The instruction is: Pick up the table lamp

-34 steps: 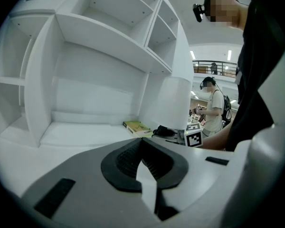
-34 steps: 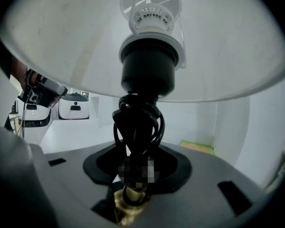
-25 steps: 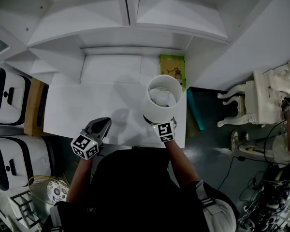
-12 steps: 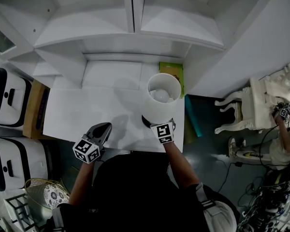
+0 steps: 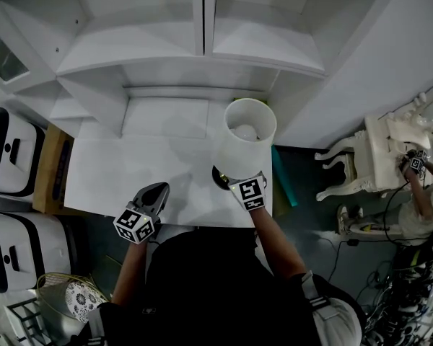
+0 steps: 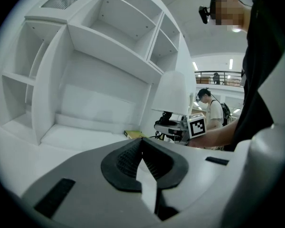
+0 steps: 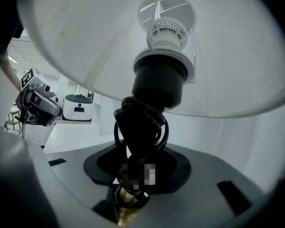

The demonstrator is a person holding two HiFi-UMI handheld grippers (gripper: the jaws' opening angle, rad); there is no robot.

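Spanning the back, a white shelf unit [image 5: 173, 49] overhangs the white desk [image 5: 123, 171], which has open room across its left and middle. The table lamp [image 5: 247, 139] is at the desk's right front corner, its white shade near the unit's right wall. The right gripper [image 5: 238, 182] clamps the lamp's dark stem below the shade. The left gripper [image 5: 156, 190], jaws together and empty, hovers at the front edge.
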